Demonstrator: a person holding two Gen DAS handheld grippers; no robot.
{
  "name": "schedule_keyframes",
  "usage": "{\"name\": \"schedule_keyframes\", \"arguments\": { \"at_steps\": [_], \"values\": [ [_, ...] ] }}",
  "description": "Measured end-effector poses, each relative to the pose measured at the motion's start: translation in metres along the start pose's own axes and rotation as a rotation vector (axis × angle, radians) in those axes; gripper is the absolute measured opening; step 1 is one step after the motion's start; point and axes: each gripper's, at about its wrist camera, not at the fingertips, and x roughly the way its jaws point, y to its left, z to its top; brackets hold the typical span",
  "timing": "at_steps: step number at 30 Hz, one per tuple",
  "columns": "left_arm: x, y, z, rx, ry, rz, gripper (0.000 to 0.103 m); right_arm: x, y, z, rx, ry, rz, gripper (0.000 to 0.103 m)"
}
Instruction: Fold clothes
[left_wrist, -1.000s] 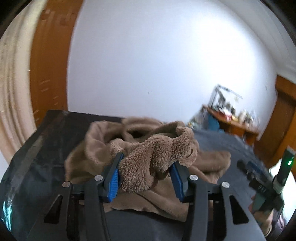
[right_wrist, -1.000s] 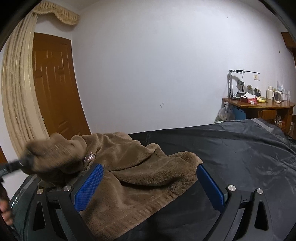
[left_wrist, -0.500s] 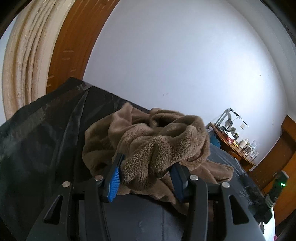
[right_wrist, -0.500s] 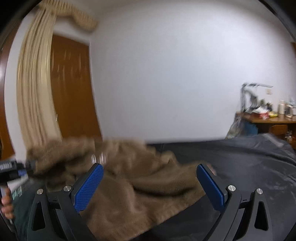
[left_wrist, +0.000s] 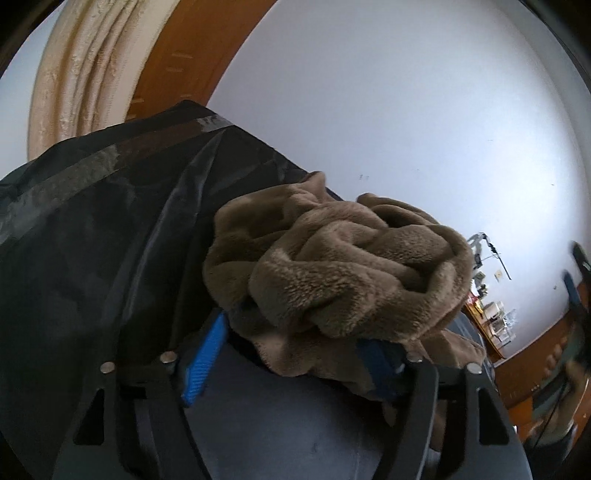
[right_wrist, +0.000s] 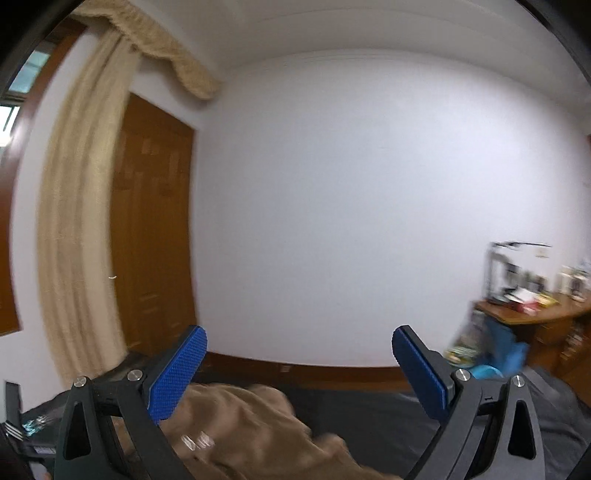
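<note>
A brown fleece garment (left_wrist: 332, 280) lies bunched on the dark cover (left_wrist: 92, 258). One fold drapes over my left gripper (left_wrist: 291, 354). Its jaws are opening: the left blue pad (left_wrist: 205, 354) stands clear of the cloth, while the right pad is half buried under the fold. My right gripper (right_wrist: 299, 373) is wide open and held up level toward the white wall, with nothing between its fingers. The same garment (right_wrist: 240, 424) lies blurred below and in front of it.
A wooden door (right_wrist: 155, 229) and a cream curtain (right_wrist: 77, 221) stand at the left. A cluttered wooden desk (right_wrist: 535, 314) is at the right. The dark cover (right_wrist: 369, 413) stretches to the wall, its taped edge (left_wrist: 110, 158) at the far left.
My left jaws have spread apart from the bunched fleece, and that gripper has sunk and rolled. My right gripper has risen, so the garment sits low in its view.
</note>
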Motion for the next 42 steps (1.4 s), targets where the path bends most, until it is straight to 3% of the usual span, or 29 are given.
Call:
{"name": "schedule_keyframes", "arguments": {
  "at_steps": [1,4,10,19,21,23,25,27,29,31,36,42],
  "values": [
    [0.000,0.000,0.000,-0.001,-0.002,0.009,0.079,0.025,0.008,0.002,-0.026,0.111,0.026,0.102],
    [-0.001,-0.006,-0.004,0.021,0.002,0.030,0.079,0.092,0.029,-0.013,-0.077,0.303,0.050,0.102],
    [0.008,-0.004,-0.007,0.022,0.041,0.056,0.080,0.179,0.066,-0.052,-0.144,0.470,0.170,0.102],
    [0.015,-0.002,-0.012,0.004,0.088,0.072,0.080,0.275,0.074,-0.101,-0.056,0.726,0.262,0.101],
    [0.017,-0.001,-0.012,0.006,0.093,0.081,0.080,0.289,0.076,-0.114,-0.049,0.775,0.262,0.093],
    [0.017,0.001,-0.013,0.008,0.094,0.089,0.080,0.294,0.075,-0.125,-0.021,0.811,0.259,0.071],
    [0.018,0.001,-0.013,0.013,0.089,0.100,0.080,0.297,0.074,-0.134,0.012,0.837,0.253,0.060],
    [0.019,0.000,-0.012,0.021,0.082,0.114,0.080,0.291,0.073,-0.133,0.015,0.812,0.240,0.047],
    [0.017,-0.003,-0.012,0.045,0.064,0.135,0.080,0.282,0.071,-0.128,0.022,0.774,0.220,0.021],
    [0.014,-0.008,-0.013,0.080,0.037,0.160,0.080,0.267,0.065,-0.119,0.043,0.716,0.194,0.016],
    [0.001,-0.030,-0.021,0.213,-0.067,0.223,0.080,0.211,0.049,-0.087,0.025,0.537,0.108,0.014],
    [-0.015,-0.065,-0.043,0.438,-0.203,0.276,0.080,0.140,0.026,-0.066,0.010,0.420,0.055,0.014]
  ]
}}
